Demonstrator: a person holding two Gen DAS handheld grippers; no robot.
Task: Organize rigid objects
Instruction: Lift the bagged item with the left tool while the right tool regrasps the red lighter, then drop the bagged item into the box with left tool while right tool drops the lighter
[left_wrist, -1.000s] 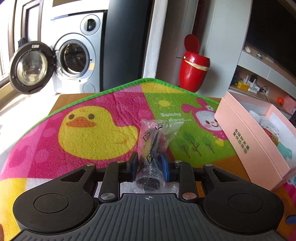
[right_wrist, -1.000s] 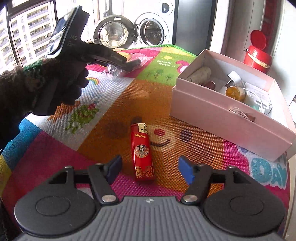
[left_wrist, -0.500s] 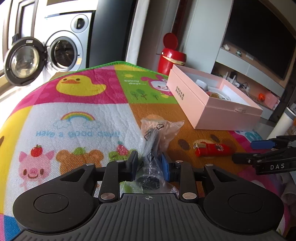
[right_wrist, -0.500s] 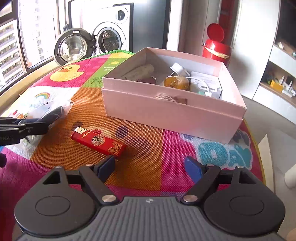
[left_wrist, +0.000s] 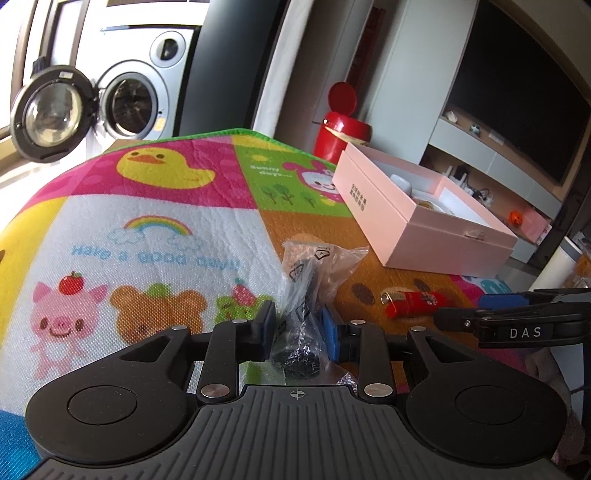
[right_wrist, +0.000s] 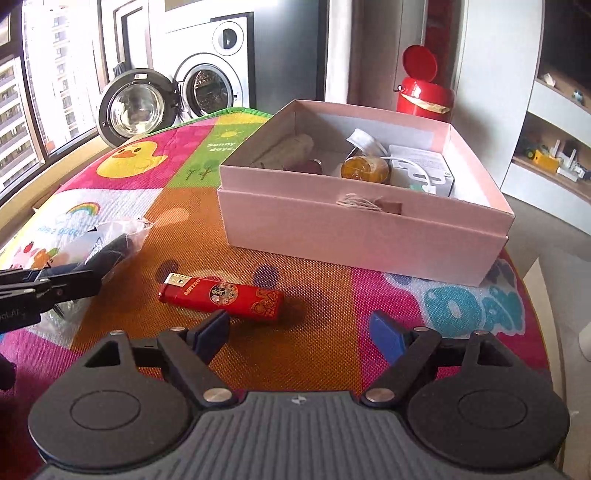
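Note:
My left gripper (left_wrist: 298, 326) is shut on a clear plastic bag with a black part inside (left_wrist: 308, 280), held low over the colourful play mat (left_wrist: 155, 236); the bag also shows in the right wrist view (right_wrist: 110, 247). A red lighter (right_wrist: 221, 296) lies on the orange patch of the mat, just ahead of my open, empty right gripper (right_wrist: 301, 334); it also shows in the left wrist view (left_wrist: 413, 302). An open pink box (right_wrist: 364, 229) holding several small items stands behind the lighter, and shows in the left wrist view (left_wrist: 380, 214).
A red lidded bin (right_wrist: 423, 94) stands on the floor behind the box. A washing machine (right_wrist: 207, 88) with its door open is at the back. The mat's edge (right_wrist: 543, 314) drops off to the right of the box. Shelves (right_wrist: 554, 162) line the right wall.
My left gripper has drawn slightly nearer the box with the bag in it. My right gripper has moved up to the lighter, which now lies just ahead of the left finger.

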